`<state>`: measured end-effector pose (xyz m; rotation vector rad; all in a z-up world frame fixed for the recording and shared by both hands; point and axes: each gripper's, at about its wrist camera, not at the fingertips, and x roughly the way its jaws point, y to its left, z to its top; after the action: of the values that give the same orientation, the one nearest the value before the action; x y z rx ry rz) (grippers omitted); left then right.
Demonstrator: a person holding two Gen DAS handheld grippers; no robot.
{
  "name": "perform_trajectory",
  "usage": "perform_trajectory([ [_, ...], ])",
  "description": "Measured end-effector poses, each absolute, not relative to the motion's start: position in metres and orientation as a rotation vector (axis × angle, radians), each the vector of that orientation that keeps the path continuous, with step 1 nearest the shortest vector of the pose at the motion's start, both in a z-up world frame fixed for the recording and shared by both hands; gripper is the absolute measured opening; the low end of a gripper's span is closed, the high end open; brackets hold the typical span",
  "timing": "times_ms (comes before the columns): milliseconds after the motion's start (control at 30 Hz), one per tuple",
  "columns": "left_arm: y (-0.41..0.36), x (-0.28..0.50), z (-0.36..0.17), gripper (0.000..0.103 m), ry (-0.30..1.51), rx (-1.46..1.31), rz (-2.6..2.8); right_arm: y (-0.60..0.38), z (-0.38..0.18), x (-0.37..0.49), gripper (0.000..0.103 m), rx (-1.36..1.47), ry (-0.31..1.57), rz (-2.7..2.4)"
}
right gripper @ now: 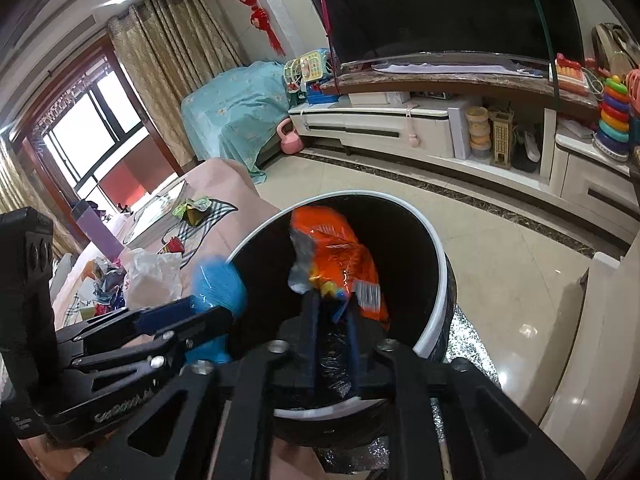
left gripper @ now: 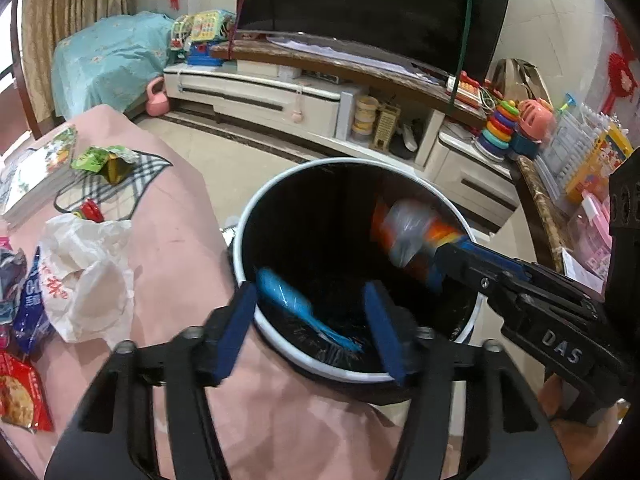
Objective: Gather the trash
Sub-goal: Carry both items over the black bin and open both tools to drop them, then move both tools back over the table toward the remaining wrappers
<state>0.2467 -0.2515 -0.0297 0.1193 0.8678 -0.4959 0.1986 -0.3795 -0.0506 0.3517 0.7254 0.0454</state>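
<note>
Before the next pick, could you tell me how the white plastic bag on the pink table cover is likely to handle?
The white plastic bag looks thin and crumpled, so it would probably be floppy and sag from a pinch. It seems light and may drag rather than slide if pushed. Its glossy film could slip between the pads.

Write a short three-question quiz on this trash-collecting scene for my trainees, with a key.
1. True or false: the white plastic bag lies inside the trash bin.
2. The wrapper at the tips of the right hand-held gripper is: A green, B orange, C white.
3. Which hand-held gripper has the blue wrapper at its fingers?

Key: 1 false, it lies on the pink tablecloth; 2 B, the orange wrapper; 3 the left hand-held gripper.
</note>
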Motion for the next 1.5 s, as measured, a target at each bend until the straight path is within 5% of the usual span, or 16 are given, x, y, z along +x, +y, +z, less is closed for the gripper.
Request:
perform_trajectory([
  [67,-0.247,0.244,-0.03,0.06,0.869,0.114,-0.493,-0.382,-0.051,0.198,0.054,0.365,0.721,0.049],
  [300,-0.231,0.234,-0.032,0.062,0.872,0.09,-0.481,-0.38,-0.046,0.19,0.059,0.382,0.697,0.05],
  [567,-0.196,0.213,-0.039,0.064,0.877,0.042,-0.431,-0.367,-0.043,0.178,0.082,0.407,0.663,0.068],
  [1500,-0.023,0.16,-0.062,0.07,0.886,-0.207,-0.128,-0.24,-0.062,0.166,0.097,0.318,0.745,0.273],
])
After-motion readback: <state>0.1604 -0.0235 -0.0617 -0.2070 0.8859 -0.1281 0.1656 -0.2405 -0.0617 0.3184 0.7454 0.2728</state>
